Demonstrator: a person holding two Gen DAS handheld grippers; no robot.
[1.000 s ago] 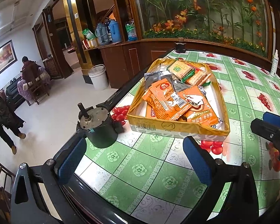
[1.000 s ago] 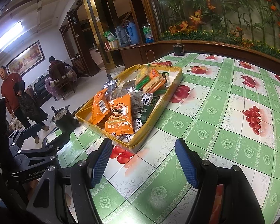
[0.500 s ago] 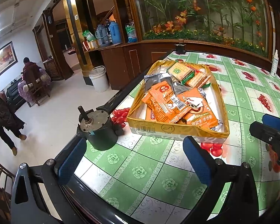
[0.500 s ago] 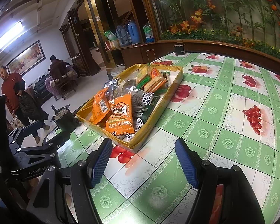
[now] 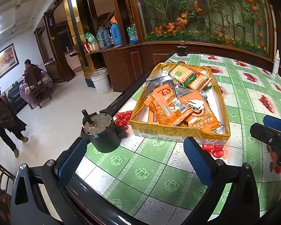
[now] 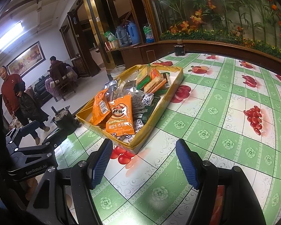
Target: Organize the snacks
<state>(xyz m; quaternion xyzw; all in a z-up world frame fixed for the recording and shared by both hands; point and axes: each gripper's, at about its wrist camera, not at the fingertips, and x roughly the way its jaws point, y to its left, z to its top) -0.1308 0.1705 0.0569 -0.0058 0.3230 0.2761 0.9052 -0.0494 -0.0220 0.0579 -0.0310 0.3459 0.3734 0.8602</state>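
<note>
The snack tray [image 5: 179, 131] lies lengthwise, pointing away toward the flower wall [image 5: 206, 13].

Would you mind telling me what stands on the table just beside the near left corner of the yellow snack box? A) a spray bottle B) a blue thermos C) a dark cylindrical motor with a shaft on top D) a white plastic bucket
C: in the left wrist view a dark cylindrical motor with a shaft sticking up stands on the green tablecloth next to the yellow snack box, near the table's edge.
</note>
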